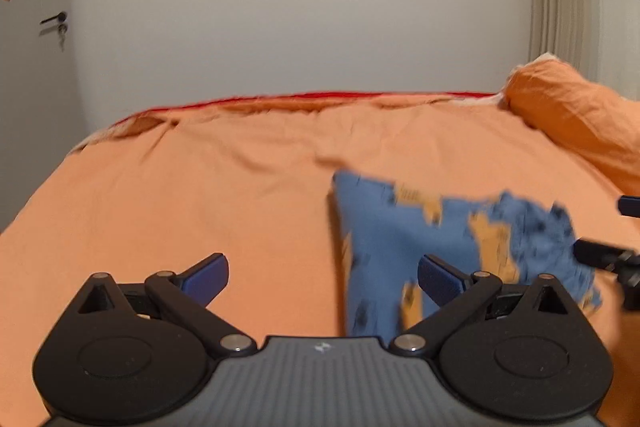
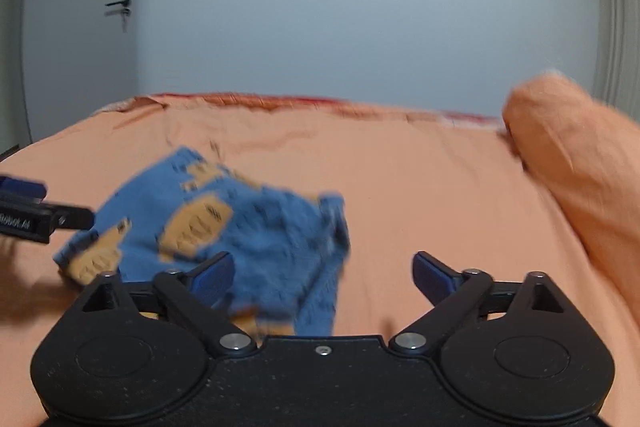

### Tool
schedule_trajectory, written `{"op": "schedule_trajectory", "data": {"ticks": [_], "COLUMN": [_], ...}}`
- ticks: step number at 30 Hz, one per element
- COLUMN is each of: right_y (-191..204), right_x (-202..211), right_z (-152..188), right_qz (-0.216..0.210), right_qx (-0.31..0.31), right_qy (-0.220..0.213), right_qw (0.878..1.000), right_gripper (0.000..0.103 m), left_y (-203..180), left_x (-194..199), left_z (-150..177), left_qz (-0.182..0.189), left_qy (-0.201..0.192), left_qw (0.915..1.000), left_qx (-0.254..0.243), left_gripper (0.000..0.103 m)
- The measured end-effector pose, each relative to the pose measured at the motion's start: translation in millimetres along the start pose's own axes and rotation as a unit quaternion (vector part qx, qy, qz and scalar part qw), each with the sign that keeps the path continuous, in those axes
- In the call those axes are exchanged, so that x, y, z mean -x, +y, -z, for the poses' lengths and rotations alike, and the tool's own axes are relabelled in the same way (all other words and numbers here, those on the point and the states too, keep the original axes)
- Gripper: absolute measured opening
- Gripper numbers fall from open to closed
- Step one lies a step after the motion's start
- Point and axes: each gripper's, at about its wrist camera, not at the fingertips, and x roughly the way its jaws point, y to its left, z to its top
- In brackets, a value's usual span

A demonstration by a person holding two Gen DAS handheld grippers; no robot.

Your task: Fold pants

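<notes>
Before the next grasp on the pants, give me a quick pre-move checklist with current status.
1. Left tool open, nothing between its fingers: ok.
2. Right tool open, not gripping cloth: ok; the blue pants pass behind its left finger but are not pinched.
3. Pants lying flat on the orange bed sheet: not ok; they look bunched and rumpled.
4. Clear edge or waistband to grab: cannot tell; both views are blurred.
5. Pillow clear of the pants: ok; it sits apart at the right.
6. Tools clear of each other: ok; each shows only at the other view's edge.
</notes>
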Motion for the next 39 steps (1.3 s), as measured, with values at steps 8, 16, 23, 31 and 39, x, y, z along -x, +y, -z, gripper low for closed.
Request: {"op": "schedule_trajectory", "data": {"ticks": [8, 16, 23, 31, 39], "right_y": [4, -26, -35, -23, -12], "right_x": [-79, -65, -111, -43, -31], "right_z": [-13, -39, -19, -27, 21], "right_qz": [0.006, -0.035, -0.001, -0.007, -0.006], "right_qx": [0.125, 0.057, 0.026, 0.017, -0.012], "right_qy": [0.039, 0.006, 0.074, 0.004, 0.092], "right_qw": [0.991, 0.998, 0.997, 1.000, 0.996], "right_gripper": [0.101, 0.102, 0.102, 0.102, 0.102], "left_y": [-25, 6, 22, 0, -25], "left_x": [-91, -87, -126, -47, -17], "left_z": [-8, -40, -36, -30, 35], "left_qz": [0.031, 0.039, -0.030, 0.013, 0.015], "left_qy": [0.069, 0.027, 0.063, 0.007, 0.087], "left_qw": [0.9968, 0.9975, 0.9971, 0.9992, 0.9953], "left_qx": [-0.026, 0.053, 0.031, 0.037, 0.039], "left_gripper": [0.103, 0.103, 0.103, 0.103, 0.103]}}
